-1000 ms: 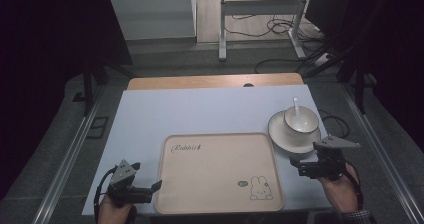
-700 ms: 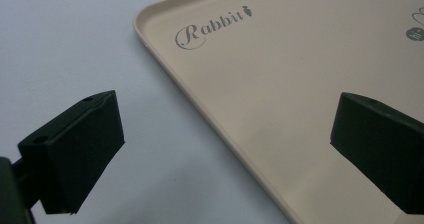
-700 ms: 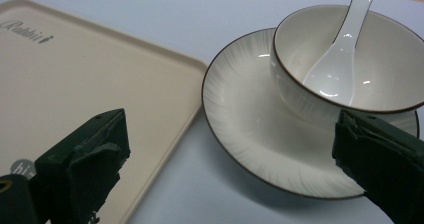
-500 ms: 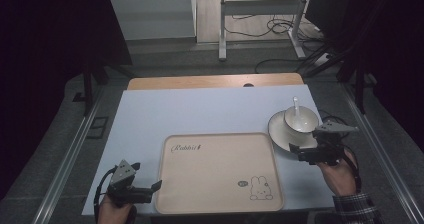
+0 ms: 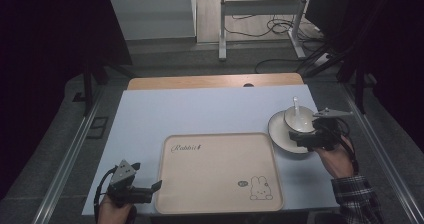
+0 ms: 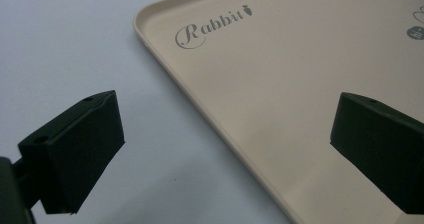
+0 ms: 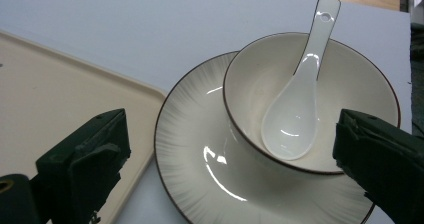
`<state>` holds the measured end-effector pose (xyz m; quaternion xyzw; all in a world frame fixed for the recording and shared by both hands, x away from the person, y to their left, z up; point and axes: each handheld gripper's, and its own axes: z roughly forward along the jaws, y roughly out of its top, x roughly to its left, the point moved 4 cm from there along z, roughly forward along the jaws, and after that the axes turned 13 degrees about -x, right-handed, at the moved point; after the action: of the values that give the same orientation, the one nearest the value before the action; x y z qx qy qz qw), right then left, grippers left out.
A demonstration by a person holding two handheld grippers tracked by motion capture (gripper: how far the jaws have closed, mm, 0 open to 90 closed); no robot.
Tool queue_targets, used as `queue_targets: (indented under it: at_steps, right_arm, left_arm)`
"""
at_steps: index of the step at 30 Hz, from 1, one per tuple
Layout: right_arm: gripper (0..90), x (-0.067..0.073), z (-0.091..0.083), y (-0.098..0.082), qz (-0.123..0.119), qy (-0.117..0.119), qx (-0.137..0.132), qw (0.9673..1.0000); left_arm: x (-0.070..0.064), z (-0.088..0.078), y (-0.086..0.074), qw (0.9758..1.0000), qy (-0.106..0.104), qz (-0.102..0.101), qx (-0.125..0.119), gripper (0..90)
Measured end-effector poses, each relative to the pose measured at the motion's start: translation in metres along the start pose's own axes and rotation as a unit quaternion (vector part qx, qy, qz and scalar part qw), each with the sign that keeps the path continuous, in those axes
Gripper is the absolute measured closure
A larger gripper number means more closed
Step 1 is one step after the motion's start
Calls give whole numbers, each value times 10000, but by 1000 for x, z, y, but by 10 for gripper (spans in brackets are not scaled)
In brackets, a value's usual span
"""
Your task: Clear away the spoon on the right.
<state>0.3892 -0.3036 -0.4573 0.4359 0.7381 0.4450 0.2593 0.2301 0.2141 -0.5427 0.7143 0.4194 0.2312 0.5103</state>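
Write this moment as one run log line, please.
right claw: open, at bowl on plate | spoon: in bowl | left claw: open, astride rabbit tray edge | tray: empty

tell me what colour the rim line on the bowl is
Dark brown, on a cream bowl; clearest in the right gripper view.

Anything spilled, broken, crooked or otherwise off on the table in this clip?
Nothing stands out. The bowl sits upright on the plate, off-centre toward one side, with the spoon resting inside it. The tray lies flat and bare beside the plate. No spills or chips show. Both the right tongs and the left tongs are open.
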Motion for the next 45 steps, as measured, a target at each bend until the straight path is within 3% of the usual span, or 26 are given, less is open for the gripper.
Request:
queue_targets:
  at_steps: [9,20,30,45]
  right_arm:
    - [9,-9,16,12,97,-13,70,9999]
    - [280,-24,33,20,41,-389,263,9989]
    - [490,-35,49,21,-208,-675,453,9965]
    - [577,-52,84,13,26,-966,657,9931]
  left_arm:
    - [0,0,0,10000,1,5,10,5]
    - [0,0,0,10000,-6,22,24,5]
    - [0,0,0,10000,0,26,25,5]
    - [0,-1,0,10000,0,32,26,5]
